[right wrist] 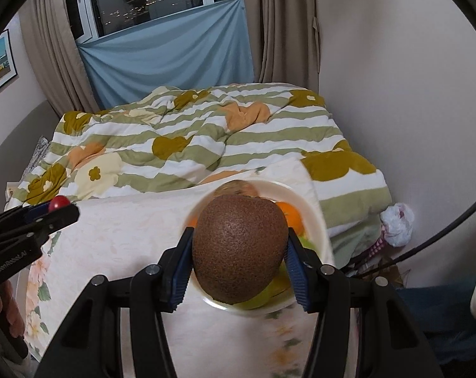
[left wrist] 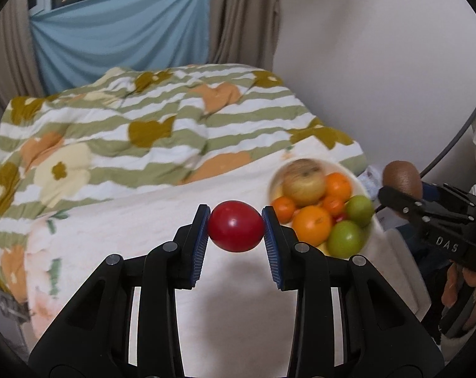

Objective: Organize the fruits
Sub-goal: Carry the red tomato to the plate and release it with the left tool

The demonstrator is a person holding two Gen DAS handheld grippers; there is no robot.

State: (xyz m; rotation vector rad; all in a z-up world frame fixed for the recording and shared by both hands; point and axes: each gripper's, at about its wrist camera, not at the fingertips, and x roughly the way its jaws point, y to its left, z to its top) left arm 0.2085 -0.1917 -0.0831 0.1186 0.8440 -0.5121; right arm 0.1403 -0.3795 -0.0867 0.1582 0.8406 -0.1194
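My left gripper (left wrist: 236, 226) is shut on a red tomato-like fruit (left wrist: 236, 226) and holds it above the bed, left of a white bowl (left wrist: 375, 223). The bowl holds a yellowish apple (left wrist: 304, 182), several oranges (left wrist: 312, 225) and green fruits (left wrist: 345, 239). My right gripper (right wrist: 239, 252) is shut on a brown kiwi (right wrist: 239, 249) and holds it over the bowl's rim (right wrist: 316, 208). The right gripper and kiwi (left wrist: 401, 178) show at the right of the left wrist view. The left gripper and red fruit (right wrist: 59, 203) show at the left of the right wrist view.
The bowl sits on a pale floral sheet (left wrist: 137, 220) on a bed. A striped flower-print quilt (left wrist: 127, 119) is bunched behind it. A blue cloth and curtains (right wrist: 174, 56) hang at the window. A plastic bag (right wrist: 397, 220) and cables lie beside the bed at right.
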